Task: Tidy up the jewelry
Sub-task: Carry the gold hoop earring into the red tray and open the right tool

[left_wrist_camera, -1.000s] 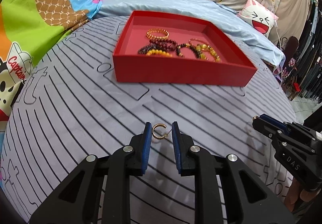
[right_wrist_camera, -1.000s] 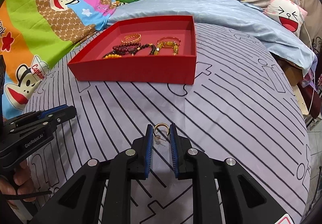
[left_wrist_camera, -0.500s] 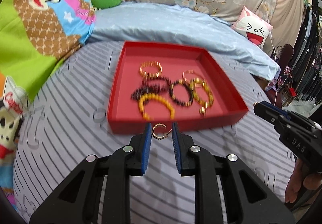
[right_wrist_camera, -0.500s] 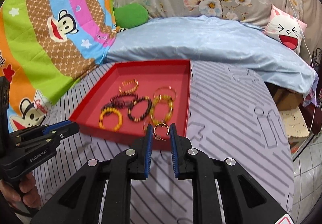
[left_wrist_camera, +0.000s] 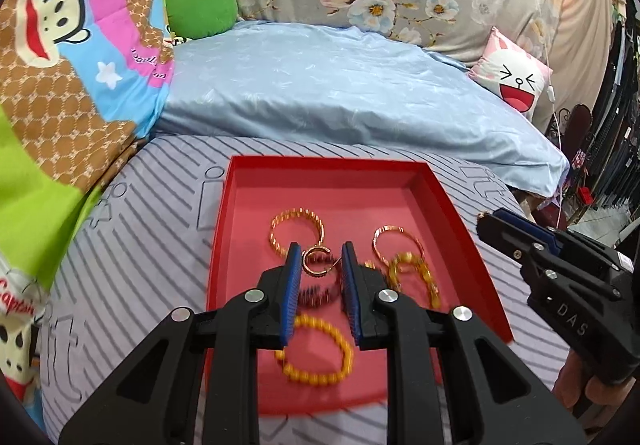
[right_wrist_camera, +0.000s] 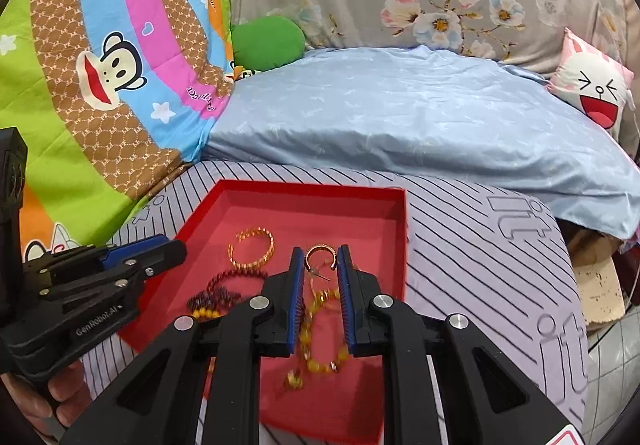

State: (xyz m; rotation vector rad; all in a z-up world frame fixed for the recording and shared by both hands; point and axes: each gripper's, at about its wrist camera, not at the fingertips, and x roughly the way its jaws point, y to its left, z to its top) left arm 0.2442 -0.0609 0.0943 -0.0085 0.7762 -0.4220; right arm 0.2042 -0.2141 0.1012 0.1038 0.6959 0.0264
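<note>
Each of your grippers pinches a gold hoop earring: left gripper (left_wrist_camera: 317, 265) holds left earring (left_wrist_camera: 317, 263), right gripper (right_wrist_camera: 319, 266) holds right earring (right_wrist_camera: 320, 259). Both hang directly above the red tray (left_wrist_camera: 328, 164), bracelets (left_wrist_camera: 297, 234) below; release straight down.

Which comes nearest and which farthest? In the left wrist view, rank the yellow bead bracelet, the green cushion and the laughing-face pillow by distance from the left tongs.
1. Yellow bead bracelet: in the red tray, right below the left tongs.
2. Laughing-face pillow: far right, beyond the blue sheet.
3. Green cushion: far left, at the back.
The pillow and the cushion are close to call.
</note>
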